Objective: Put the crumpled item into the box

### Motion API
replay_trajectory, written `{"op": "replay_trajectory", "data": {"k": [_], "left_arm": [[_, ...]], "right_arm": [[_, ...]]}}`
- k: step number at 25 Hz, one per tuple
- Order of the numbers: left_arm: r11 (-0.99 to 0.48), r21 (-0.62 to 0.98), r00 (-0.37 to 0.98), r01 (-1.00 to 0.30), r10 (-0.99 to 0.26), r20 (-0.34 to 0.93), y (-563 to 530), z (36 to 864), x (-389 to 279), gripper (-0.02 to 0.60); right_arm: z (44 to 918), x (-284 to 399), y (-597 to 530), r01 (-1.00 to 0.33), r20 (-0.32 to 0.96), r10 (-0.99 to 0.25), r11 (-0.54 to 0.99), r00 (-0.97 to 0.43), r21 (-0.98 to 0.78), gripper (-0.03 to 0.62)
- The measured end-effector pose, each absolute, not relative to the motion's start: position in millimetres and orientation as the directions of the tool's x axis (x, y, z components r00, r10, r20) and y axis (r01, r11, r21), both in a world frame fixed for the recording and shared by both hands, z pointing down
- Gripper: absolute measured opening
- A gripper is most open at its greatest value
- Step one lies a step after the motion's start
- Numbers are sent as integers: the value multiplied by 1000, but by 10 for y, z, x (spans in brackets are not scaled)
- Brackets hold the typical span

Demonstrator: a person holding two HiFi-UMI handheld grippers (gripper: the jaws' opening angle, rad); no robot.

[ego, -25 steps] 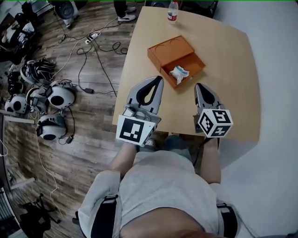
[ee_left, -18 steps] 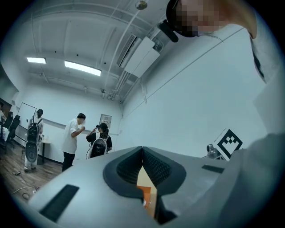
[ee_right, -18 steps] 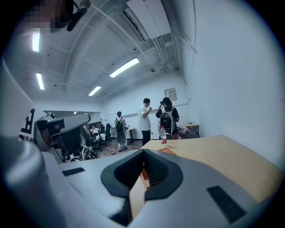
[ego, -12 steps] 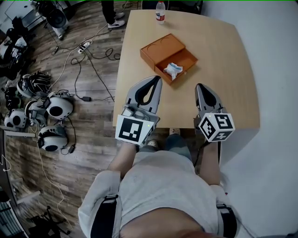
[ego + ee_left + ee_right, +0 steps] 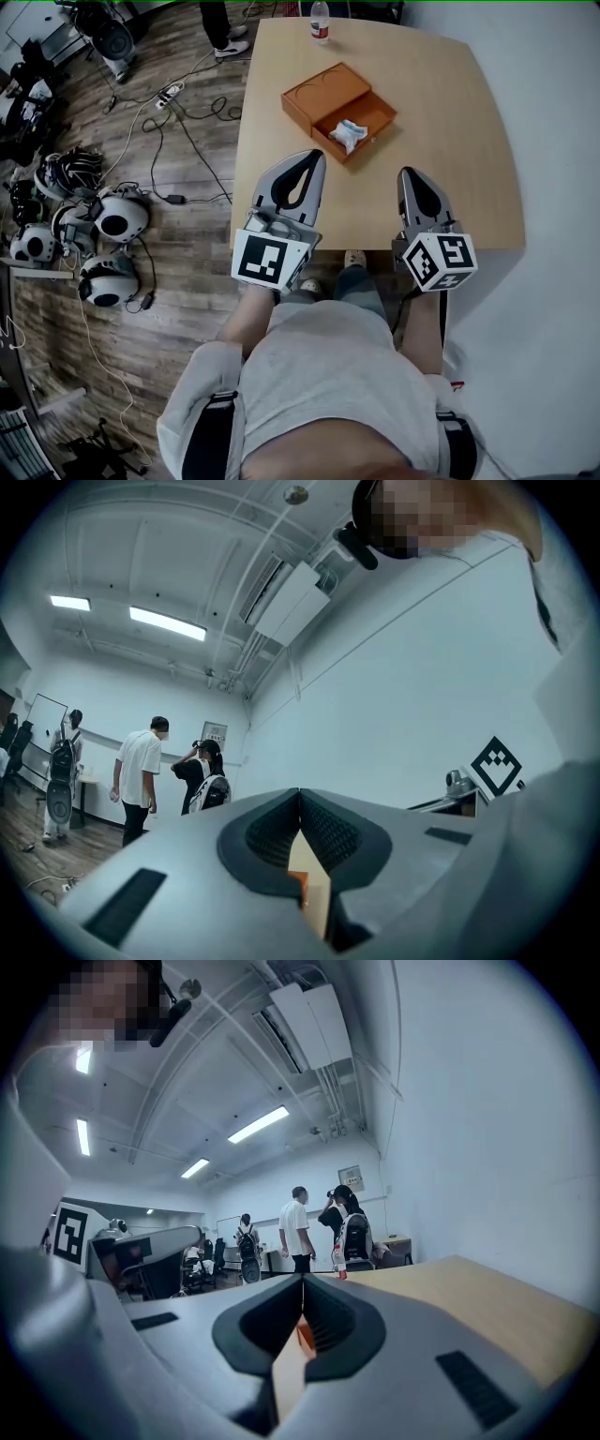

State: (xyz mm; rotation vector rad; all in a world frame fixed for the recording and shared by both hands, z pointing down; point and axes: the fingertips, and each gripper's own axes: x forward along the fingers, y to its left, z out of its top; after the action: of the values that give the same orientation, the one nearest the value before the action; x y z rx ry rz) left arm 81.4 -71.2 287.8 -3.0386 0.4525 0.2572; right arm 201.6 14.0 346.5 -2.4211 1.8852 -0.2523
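An open orange box (image 5: 319, 94) lies on the far half of the light wooden table (image 5: 469, 150), its lid folded back to the left. The crumpled white and blue item (image 5: 352, 134) rests inside the box's open compartment. My left gripper (image 5: 317, 156) hovers over the table's near part, short of the box, jaws shut and empty. Level with it to the right is my right gripper (image 5: 409, 172), also shut with nothing in it. In the left gripper view the left gripper's (image 5: 299, 794) jaws meet at the tip. The right gripper (image 5: 303, 1283) looks the same in its own view.
A water bottle (image 5: 321, 21) stands at the table's far edge. Several white headsets (image 5: 103, 220) and cables (image 5: 183, 122) lie on the wooden floor to the left. People (image 5: 296, 1227) stand across the room. The table's near edge (image 5: 375, 246) runs just under the grippers.
Both grippers have drawn back toward the table's near edge, so the box now sits farther from them. Both stay shut; the crumpled item stays in the box.
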Motion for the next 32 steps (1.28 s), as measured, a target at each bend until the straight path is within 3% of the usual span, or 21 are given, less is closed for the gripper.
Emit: {"op": "replay_trajectory", "data": {"k": [32], "left_arm": [[-959, -23, 947, -282, -274, -169, -536, 2905, 715, 15]], "right_arm": [[3260, 1782, 391, -952, 10, -961, -277, 278, -134, 12]]}}
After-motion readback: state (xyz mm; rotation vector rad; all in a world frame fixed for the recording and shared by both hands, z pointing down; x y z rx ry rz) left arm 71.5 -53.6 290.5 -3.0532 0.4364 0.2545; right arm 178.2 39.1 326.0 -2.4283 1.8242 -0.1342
